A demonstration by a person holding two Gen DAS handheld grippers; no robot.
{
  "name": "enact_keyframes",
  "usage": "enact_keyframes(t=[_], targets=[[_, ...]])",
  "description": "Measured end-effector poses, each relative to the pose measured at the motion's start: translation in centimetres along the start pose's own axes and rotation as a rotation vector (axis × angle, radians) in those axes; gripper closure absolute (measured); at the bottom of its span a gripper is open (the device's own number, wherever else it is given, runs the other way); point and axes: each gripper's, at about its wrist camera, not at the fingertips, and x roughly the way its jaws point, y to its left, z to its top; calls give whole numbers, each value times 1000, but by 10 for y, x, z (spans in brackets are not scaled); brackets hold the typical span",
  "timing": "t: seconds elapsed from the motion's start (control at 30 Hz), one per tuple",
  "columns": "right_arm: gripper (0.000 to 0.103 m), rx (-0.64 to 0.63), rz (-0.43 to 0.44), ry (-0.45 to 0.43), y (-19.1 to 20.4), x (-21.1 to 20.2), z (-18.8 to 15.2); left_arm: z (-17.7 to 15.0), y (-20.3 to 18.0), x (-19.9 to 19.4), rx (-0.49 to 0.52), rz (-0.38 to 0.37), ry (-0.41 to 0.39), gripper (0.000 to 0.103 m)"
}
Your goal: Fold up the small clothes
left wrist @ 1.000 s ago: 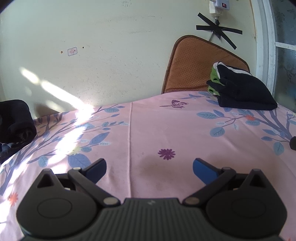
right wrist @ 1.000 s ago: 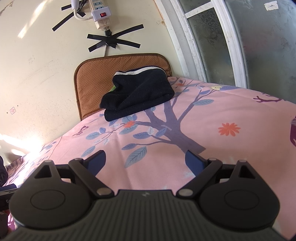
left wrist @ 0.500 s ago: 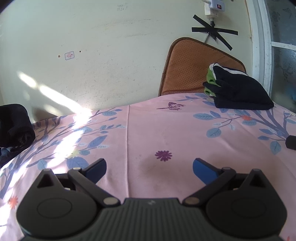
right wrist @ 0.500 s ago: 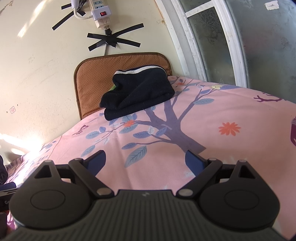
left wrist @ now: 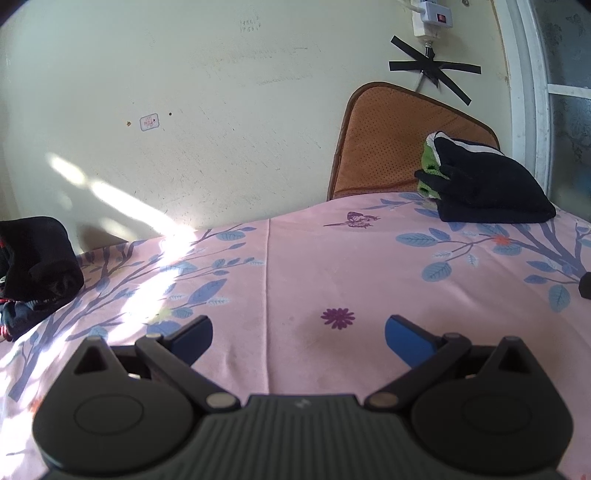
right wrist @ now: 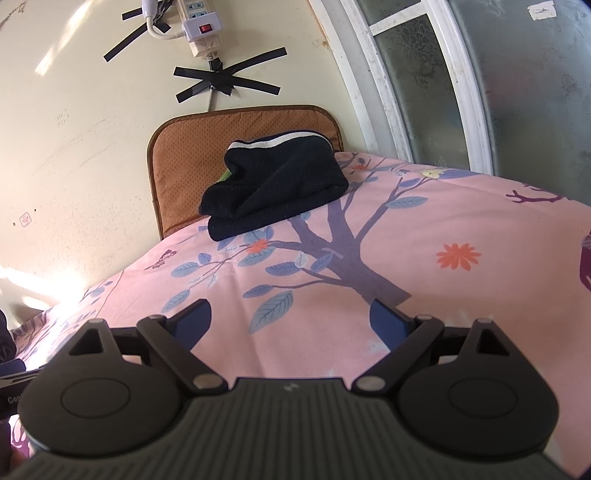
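Note:
A folded stack of dark clothes (left wrist: 487, 184) with a white stripe and a green piece under it lies at the far right of the pink floral sheet (left wrist: 314, 266); it also shows in the right wrist view (right wrist: 277, 192). A loose heap of black clothes (left wrist: 33, 258) lies at the left edge. My left gripper (left wrist: 298, 334) is open and empty, low over the bare sheet. My right gripper (right wrist: 290, 319) is open and empty over the sheet (right wrist: 424, 288), short of the stack.
A brown cushion (left wrist: 391, 147) leans on the cream wall behind the stack. A power strip (right wrist: 199, 33) is taped to the wall. A window frame (right wrist: 388, 92) runs along the right. A dark object (left wrist: 585, 286) shows at the left view's right edge.
The left gripper's view has drifted slightly right and tilted up, so the stack sits further left and lower. The right gripper has barely moved. Both stay open.

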Motion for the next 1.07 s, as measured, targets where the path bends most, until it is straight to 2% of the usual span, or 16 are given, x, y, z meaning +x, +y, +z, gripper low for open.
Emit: enact_keyframes(t=[0.37, 1.07], targets=[[8, 0, 1, 1, 0, 0, 0, 0, -3, -1, 17, 14, -10, 0], [8, 0, 2, 1, -1, 1, 0, -2, -6, -1, 40, -30, 9, 0]])
